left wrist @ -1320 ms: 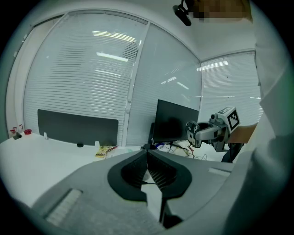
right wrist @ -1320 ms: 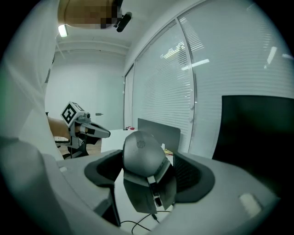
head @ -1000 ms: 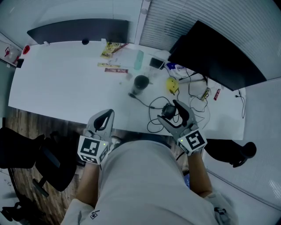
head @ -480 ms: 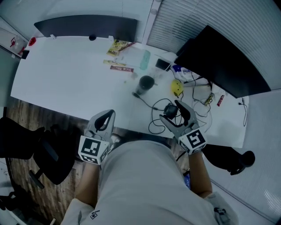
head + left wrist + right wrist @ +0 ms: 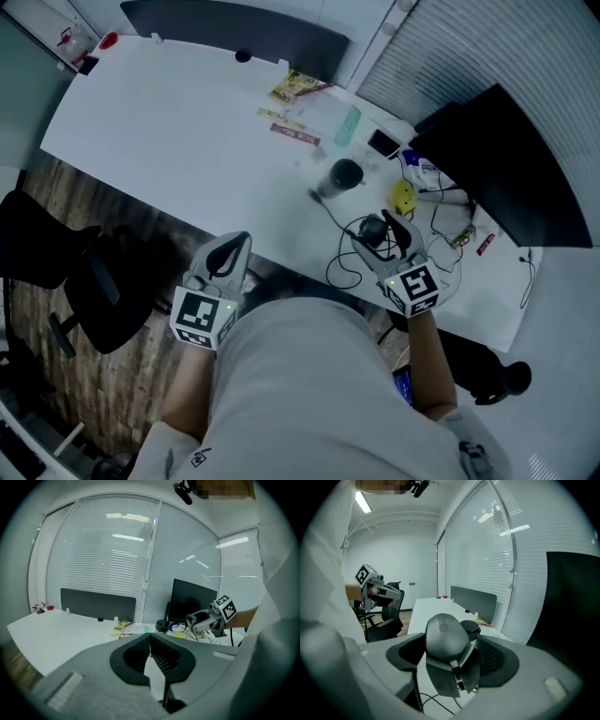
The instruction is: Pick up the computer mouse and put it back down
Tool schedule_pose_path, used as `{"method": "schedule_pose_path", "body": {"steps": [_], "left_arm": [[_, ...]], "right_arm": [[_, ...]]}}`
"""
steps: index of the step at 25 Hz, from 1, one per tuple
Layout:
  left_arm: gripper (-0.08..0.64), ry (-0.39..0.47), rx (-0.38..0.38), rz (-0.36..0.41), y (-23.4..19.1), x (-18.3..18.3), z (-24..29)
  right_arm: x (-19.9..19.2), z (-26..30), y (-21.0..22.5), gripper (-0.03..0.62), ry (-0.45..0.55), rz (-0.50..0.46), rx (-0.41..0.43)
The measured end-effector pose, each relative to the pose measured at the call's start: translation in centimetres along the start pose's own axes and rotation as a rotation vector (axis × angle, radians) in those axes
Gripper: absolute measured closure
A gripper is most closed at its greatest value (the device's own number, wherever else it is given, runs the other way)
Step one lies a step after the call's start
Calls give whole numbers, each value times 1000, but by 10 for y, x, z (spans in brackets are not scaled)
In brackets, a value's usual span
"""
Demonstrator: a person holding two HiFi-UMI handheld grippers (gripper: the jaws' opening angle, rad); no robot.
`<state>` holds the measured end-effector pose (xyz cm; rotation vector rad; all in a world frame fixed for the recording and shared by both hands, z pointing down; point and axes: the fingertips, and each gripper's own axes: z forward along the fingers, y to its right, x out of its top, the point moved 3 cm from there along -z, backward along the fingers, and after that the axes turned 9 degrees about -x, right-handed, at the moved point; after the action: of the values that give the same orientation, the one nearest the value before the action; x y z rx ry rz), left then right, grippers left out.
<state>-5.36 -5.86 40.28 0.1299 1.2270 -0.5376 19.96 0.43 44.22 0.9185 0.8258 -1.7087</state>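
We see a dark grey computer mouse [image 5: 443,641], a white table [image 5: 159,122], a black monitor [image 5: 497,169], a yellow object [image 5: 403,197], a brown wood-grain floor [image 5: 56,187], and black-and-white square markers on the pale grey left gripper [image 5: 228,253] and right gripper [image 5: 389,232].

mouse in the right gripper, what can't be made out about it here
- Underside of the mouse, and whether it clears the table: right gripper view, its own body hides it; head view, too small.
- Its logo: right gripper view, blurred.
- Which cable is its: head view, tangled, too small.
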Motion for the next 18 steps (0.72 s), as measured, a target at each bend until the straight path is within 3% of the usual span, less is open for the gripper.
{"method": "schedule_pose_path", "body": {"steps": [18], "left_arm": [[549, -25, 315, -152, 8, -48, -68]], "right_arm": [[-75, 93, -17, 245, -214, -227, 199]]}}
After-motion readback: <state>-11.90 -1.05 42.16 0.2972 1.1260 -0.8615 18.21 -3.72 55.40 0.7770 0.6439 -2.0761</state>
